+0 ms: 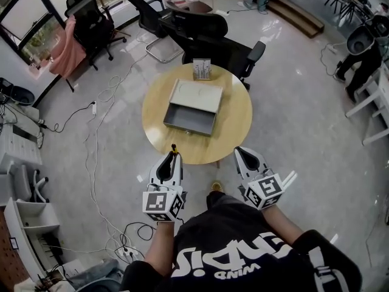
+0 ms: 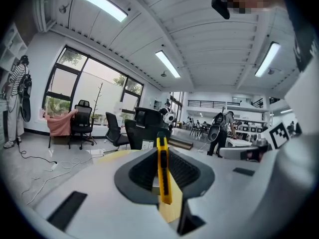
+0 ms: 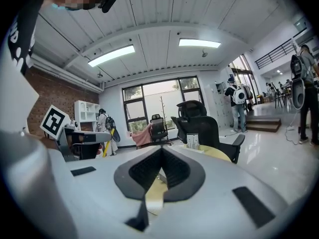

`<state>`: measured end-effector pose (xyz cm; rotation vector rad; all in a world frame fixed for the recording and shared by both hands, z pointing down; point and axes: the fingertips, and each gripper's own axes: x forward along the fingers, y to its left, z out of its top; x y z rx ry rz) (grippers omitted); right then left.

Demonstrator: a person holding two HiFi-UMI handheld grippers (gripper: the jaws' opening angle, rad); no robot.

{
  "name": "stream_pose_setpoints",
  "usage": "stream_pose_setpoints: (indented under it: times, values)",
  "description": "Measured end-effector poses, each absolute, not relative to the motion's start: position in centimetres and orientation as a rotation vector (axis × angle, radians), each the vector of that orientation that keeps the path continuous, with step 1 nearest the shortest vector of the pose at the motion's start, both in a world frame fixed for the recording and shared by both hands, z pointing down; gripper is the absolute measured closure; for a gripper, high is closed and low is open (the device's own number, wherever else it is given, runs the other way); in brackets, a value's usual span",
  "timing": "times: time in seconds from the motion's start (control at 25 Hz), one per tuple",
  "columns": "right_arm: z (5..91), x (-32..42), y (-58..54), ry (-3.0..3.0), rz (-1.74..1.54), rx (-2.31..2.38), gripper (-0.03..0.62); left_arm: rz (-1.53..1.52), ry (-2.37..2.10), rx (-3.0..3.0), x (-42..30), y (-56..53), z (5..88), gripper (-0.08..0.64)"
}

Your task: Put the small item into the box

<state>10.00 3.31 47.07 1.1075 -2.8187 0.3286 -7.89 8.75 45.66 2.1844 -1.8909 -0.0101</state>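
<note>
Utility knife [image 2: 162, 171], yellow, stands clamped between the jaws of the left hand-held gripper [image 1: 172, 158], at the counter's [image 1: 237, 126] near edge. The right hand-held gripper [image 1: 241, 152], jaws together, hovers beside it. An open grey box [image 1: 188, 128] sits mid-counter, its lid [image 1: 196, 95] just behind; a card stand [image 1: 202, 69] is at the far edge, with black chairs [image 1: 206, 38] beyond.

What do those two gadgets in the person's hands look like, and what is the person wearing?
The left gripper and right gripper are pale grey shells tapering to a point, lined with dark ribbed pads. Each carries a white cube printed with black square markers. The person wears a black T-shirt with white lettering.
</note>
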Motion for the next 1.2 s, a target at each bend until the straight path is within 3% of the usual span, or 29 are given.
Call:
stream_pose_setpoints:
  times: [1.2]
  values:
    - [47.8, 4.4, -10.0, -2.794, 0.357, 1.131, 0.592, 0.091, -1.686, 2.2, -12.4, -7.7, 50.3, 0.491]
